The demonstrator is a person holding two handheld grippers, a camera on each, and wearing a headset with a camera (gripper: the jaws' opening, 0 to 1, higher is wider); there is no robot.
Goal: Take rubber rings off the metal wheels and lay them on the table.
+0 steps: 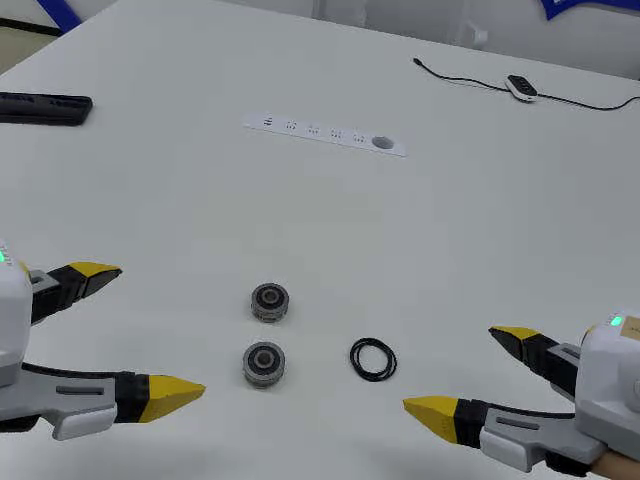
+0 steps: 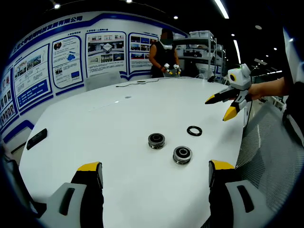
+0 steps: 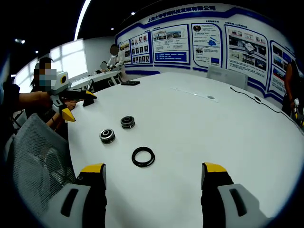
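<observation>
Black rubber rings (image 1: 373,359): loose thin loops, overlapping, lying flat on the white table (image 1: 450,230), right of the two wheels and apart from both. Nearer metal wheel (image 1: 264,363): a small grey roller with a dark centre, lying flat, level with the rings. Farther metal wheel (image 1: 270,301): of the same kind, just beyond the first and apart from it. Whether either wheel carries a ring on its rim cannot be told.

Left gripper (image 1: 140,332): yellow-tipped black jaws spread wide, holding nothing, above the table to the left of the wheels and well clear of them. In the left gripper view both wheels lie ahead of the open jaws, with the rings beyond. Right gripper (image 1: 470,370): jaws likewise spread and empty, to the right of the rings and apart from them. In the right gripper view the rings lie nearest the jaws, the wheels farther off.

Background: a flat white power strip (image 1: 325,134) at mid-table, a black oblong device (image 1: 45,107) at the left edge, and a thin black cable (image 1: 455,78) running to a small white unit at the far right.
</observation>
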